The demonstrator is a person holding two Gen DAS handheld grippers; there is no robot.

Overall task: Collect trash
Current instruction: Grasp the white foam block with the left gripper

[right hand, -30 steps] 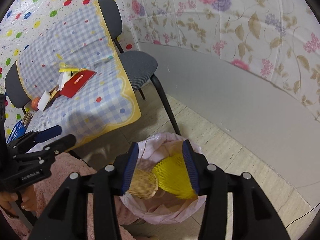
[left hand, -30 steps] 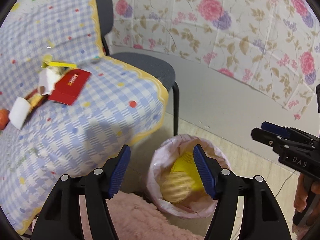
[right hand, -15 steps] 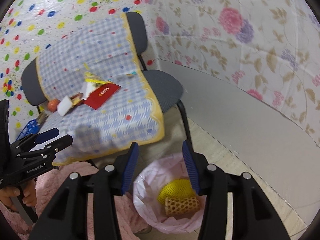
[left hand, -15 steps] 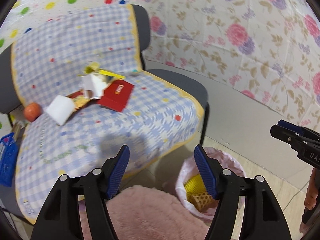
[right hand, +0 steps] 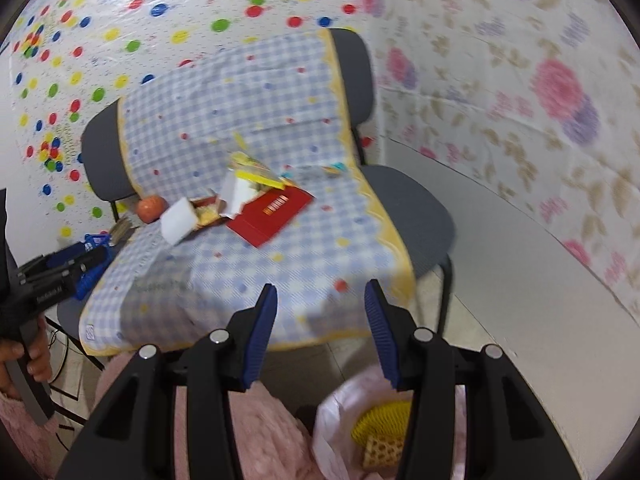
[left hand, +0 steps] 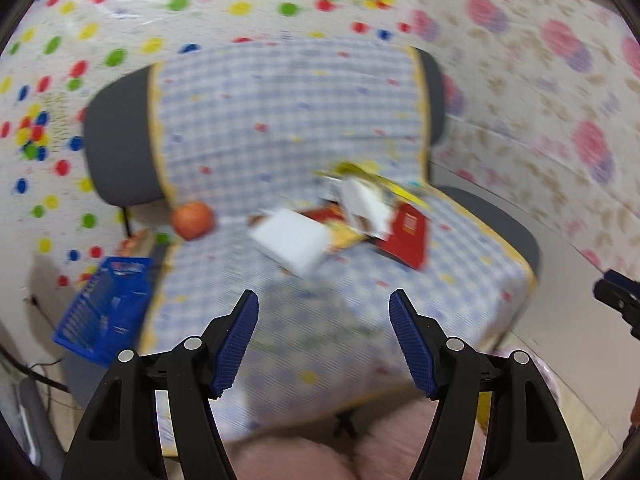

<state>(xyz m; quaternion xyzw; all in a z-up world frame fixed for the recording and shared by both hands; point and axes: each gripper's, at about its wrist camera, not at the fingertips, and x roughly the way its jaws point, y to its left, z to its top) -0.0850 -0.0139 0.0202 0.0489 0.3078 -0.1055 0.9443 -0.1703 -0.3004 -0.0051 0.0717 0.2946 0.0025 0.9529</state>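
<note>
Left gripper (left hand: 323, 338) wide open, empty, touching nothing; the trash pile (left hand: 352, 220) on the checked chair cover (left hand: 280, 120) lies ahead and slightly right of it, blurred, long axis probably running left-right. Right gripper (right hand: 320, 330) half open, also empty; pile (right hand: 240, 204) ahead-left, farther off, trash bag (right hand: 340, 420) below it. Left looks nearer.

Ahead of the right hand-held gripper (right hand: 320, 320) a box (right hand: 272, 212) lies on the cloth-covered chairs (right hand: 412, 208), a ball (right hand: 151, 208) further left, and the bin (right hand: 340, 424) stands below the hand-held gripper.
</note>
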